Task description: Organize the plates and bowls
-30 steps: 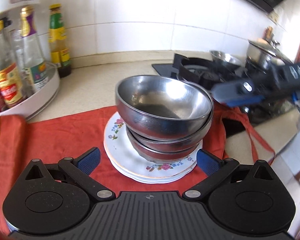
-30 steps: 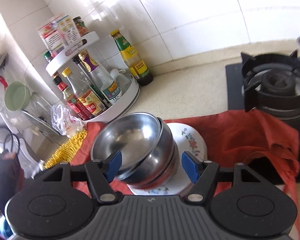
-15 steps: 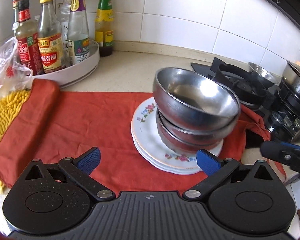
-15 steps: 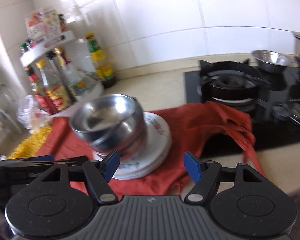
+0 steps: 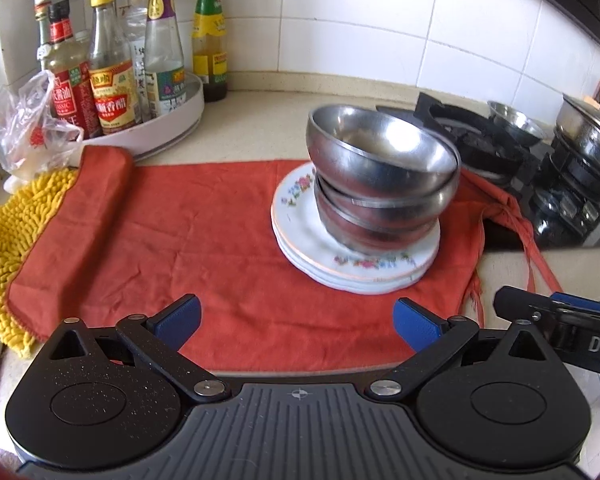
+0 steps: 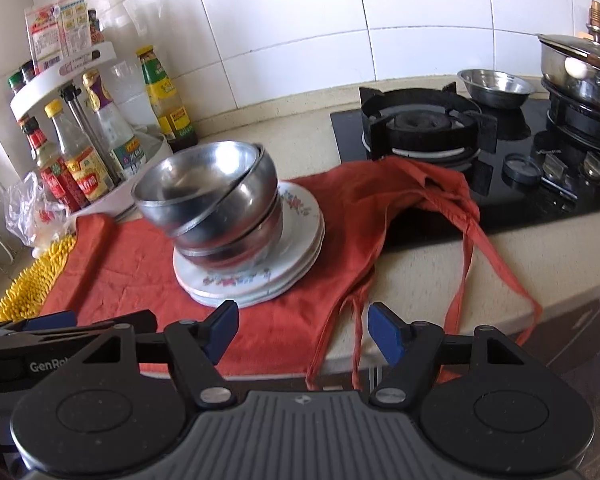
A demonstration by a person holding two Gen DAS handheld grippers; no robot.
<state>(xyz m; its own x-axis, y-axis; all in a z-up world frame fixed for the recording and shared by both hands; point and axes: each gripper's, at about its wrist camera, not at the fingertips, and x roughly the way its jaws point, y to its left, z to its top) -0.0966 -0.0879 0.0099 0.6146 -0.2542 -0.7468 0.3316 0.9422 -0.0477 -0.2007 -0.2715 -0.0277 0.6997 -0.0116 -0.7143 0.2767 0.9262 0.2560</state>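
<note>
A stack of steel bowls [image 5: 384, 184] [image 6: 216, 208] sits on a stack of floral white plates [image 5: 340, 264] [image 6: 296, 240] on a red cloth [image 5: 180, 248] [image 6: 132, 264]. The top bowl is tilted in the one below. My left gripper [image 5: 296, 322] is open and empty, near the cloth's front edge, short of the plates. My right gripper [image 6: 303, 332] is open and empty, in front of the plates to their right. Each gripper shows at the edge of the other's view [image 5: 560, 320] [image 6: 40, 332].
A white turntable rack with sauce bottles [image 5: 116, 92] [image 6: 84, 152] stands at the back left, with a plastic bag [image 5: 24, 128] and a yellow mop cloth [image 5: 4, 248] beside it. A gas hob [image 6: 440, 128] with a small steel bowl [image 6: 496, 88] and a lidded pot [image 6: 580, 72] is at the right.
Both grippers have pulled back from the bowl stack toward the counter's front. The right gripper's fingers no longer flank the bowls. The stack stays on the plates.
</note>
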